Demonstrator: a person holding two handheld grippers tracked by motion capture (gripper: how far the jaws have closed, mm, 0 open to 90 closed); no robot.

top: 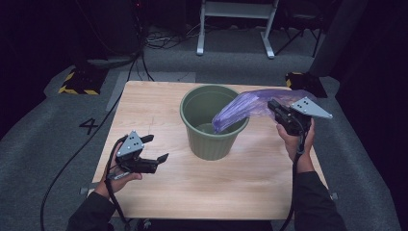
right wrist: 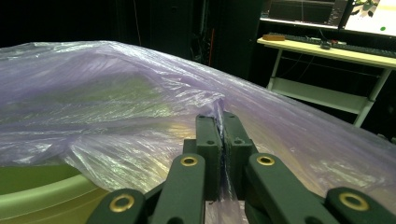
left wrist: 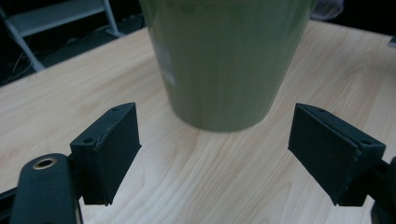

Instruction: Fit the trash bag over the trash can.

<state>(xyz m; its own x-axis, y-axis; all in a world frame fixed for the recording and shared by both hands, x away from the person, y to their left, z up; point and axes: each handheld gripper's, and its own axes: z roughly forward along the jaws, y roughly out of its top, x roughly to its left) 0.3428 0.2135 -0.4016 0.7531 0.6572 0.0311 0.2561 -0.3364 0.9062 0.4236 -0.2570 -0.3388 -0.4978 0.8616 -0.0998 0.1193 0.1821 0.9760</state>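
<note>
Over green bin (top: 211, 126), right tool (top: 273, 107) pinches purple bag (top: 240, 109); left tool (top: 155, 148) wide, empty

The high view is dim around its edges: the floor and background sink into near-black, while the wooden table (top: 159, 187) stands evenly lit from above, with only soft, faint shadows under the green bin (top: 213, 122). The left gripper view is bright on the tabletop; the bin there is blurred and out of focus, the black pads (left wrist: 112, 149) sharper. In the right gripper view the purple plastic bag (right wrist: 116, 107) catches glare in its creases against a dark room, and a lit desk (right wrist: 327, 46) glows at upper right.
</note>
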